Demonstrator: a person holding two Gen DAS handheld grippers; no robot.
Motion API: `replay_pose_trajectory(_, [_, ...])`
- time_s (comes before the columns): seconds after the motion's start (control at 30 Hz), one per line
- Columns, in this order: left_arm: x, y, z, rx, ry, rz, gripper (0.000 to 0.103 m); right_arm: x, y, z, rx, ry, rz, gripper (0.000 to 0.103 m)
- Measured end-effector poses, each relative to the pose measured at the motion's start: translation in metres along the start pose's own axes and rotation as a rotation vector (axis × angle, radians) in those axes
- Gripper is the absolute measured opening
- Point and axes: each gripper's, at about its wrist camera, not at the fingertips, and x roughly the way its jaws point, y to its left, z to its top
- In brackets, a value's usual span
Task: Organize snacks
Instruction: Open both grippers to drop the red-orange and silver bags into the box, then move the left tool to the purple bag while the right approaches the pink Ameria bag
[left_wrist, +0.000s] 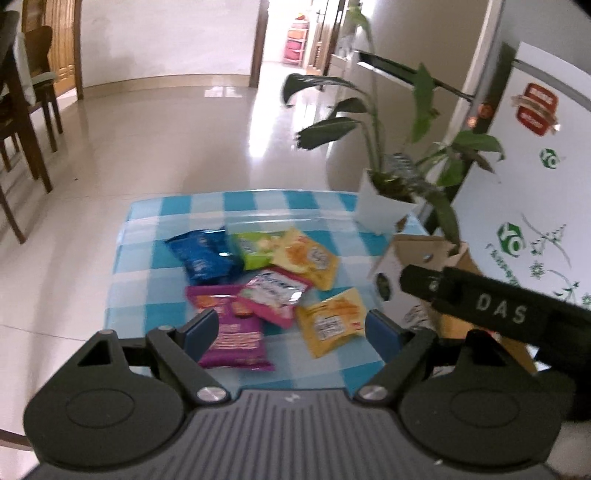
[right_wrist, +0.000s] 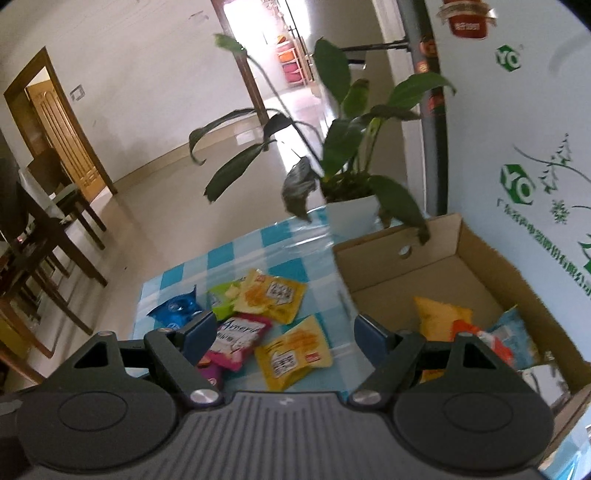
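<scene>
Several snack packets lie in a loose heap on the blue-and-white checked table (left_wrist: 147, 291): a blue one (left_wrist: 202, 254), a green one (left_wrist: 251, 249), a yellow one (left_wrist: 308, 258), a pink-and-white one (left_wrist: 275, 295), a purple one (left_wrist: 236, 336) and a nearer yellow one (left_wrist: 332, 321). My left gripper (left_wrist: 291, 328) hovers open above the near packets, holding nothing. My right gripper (right_wrist: 286, 332) is open too, over the near yellow packet (right_wrist: 291, 354), beside a cardboard box (right_wrist: 380, 266). In the box lie a yellow packet (right_wrist: 439, 314) and a light blue one (right_wrist: 513, 336).
A potted plant in a white pot (left_wrist: 384, 206) stands at the table's far right corner, its leaves (right_wrist: 332, 147) hanging over the table and box. A white printed panel (right_wrist: 517, 166) rises behind the box. Dark wooden chairs (left_wrist: 22, 122) stand to the left on the tiled floor.
</scene>
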Motion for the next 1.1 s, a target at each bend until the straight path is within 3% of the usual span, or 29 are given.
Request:
replay_pose_trajectory(0.5, [0.009, 0.080, -0.013, -0.098, 0.019, 0.124, 0.086, 0.025, 0.038, -0.011, -0.054, 0.086, 0.057, 0.085])
replay_pose_trajectory(0.77, [0.030, 0.109, -0.022, -0.152, 0.068, 0.177, 0.086, 0.052, 0.050, -0.009, -0.117, 0.146, 0.053, 0.085])
replay_pose_trajectory(1.1, [0.058, 0.111, -0.021, -0.079, 0.084, 0.228, 0.086, 0.087, 0.050, -0.003, -0.167, 0.228, 0.081, 0.085])
